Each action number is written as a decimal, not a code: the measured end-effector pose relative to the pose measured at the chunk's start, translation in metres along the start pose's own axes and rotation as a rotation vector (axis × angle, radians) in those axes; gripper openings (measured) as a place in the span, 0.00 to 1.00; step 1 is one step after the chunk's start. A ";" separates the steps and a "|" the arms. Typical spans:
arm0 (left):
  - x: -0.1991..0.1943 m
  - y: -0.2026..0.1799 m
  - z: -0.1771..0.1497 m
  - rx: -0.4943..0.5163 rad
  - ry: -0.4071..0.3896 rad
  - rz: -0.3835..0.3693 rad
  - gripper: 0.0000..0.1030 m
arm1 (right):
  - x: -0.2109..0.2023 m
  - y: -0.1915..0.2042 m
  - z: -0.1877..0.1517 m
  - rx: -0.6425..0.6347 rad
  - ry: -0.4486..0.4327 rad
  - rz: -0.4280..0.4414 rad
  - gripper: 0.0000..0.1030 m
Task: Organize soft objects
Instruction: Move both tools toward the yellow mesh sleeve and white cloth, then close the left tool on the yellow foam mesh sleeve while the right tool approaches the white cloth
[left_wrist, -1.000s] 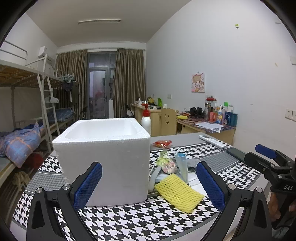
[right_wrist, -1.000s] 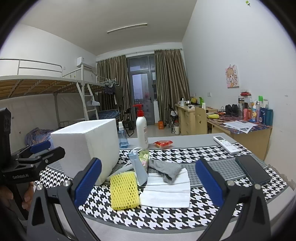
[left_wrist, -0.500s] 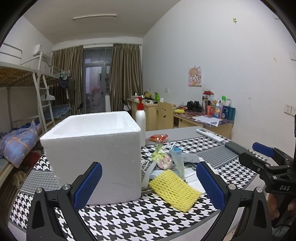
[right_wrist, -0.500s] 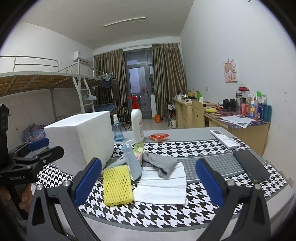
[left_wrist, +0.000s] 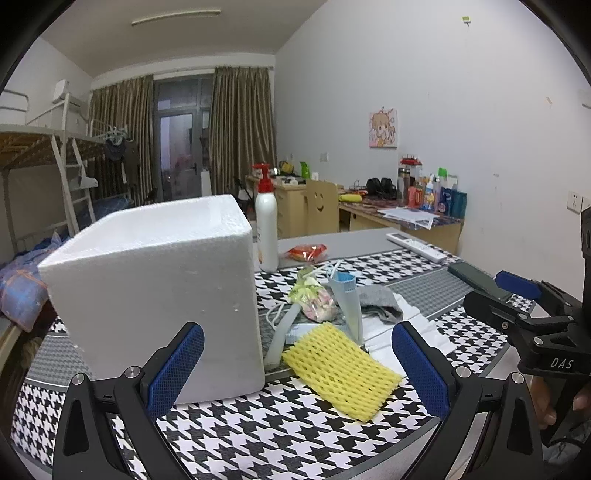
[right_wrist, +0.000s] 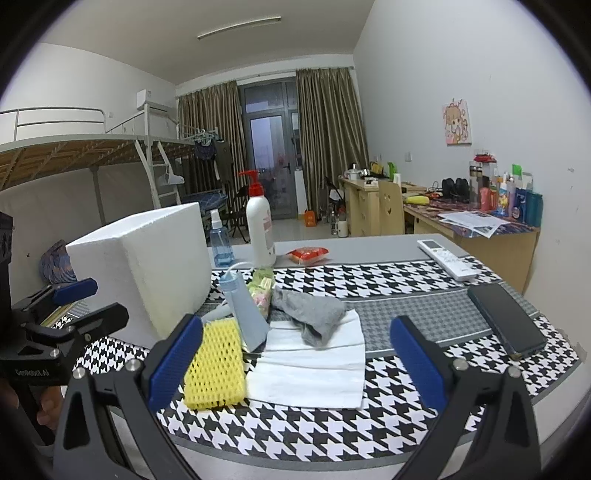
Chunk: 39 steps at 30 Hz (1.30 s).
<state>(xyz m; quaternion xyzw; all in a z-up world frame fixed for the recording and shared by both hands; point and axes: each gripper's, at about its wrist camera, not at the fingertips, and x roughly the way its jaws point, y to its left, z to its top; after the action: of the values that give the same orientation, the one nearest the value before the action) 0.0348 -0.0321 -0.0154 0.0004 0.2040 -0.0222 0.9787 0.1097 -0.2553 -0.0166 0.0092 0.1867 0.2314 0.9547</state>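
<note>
Foam net: yellow, featherlight, squashy; pinch its near edge. Sits at 5 o'clock from box. Both hand-held grippers released, empty.

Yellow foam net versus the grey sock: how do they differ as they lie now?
The yellow foam net lies flat, a meshed rectangle, straight on the tablecloth; the grey sock is plain knit, crumpled, atop the white folded towel. The net sits nearer the foam box. Neither is held.

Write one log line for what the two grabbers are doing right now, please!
left gripper: open, empty | right gripper: open, empty | yellow foam net: on table beside foam box | grey cloth: on white towel
</note>
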 end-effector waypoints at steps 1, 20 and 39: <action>0.003 -0.001 0.000 0.000 0.006 -0.003 0.99 | 0.001 0.000 0.000 -0.001 0.004 -0.001 0.99; 0.043 -0.004 -0.006 -0.001 0.137 -0.022 0.99 | 0.039 -0.016 -0.007 0.023 0.132 -0.025 0.99; 0.061 -0.021 -0.019 0.005 0.272 -0.018 0.99 | 0.047 -0.024 -0.015 0.010 0.209 -0.015 0.99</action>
<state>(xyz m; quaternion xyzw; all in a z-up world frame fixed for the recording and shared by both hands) 0.0823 -0.0553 -0.0576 0.0041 0.3349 -0.0314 0.9417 0.1536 -0.2564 -0.0497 -0.0114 0.2864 0.2232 0.9317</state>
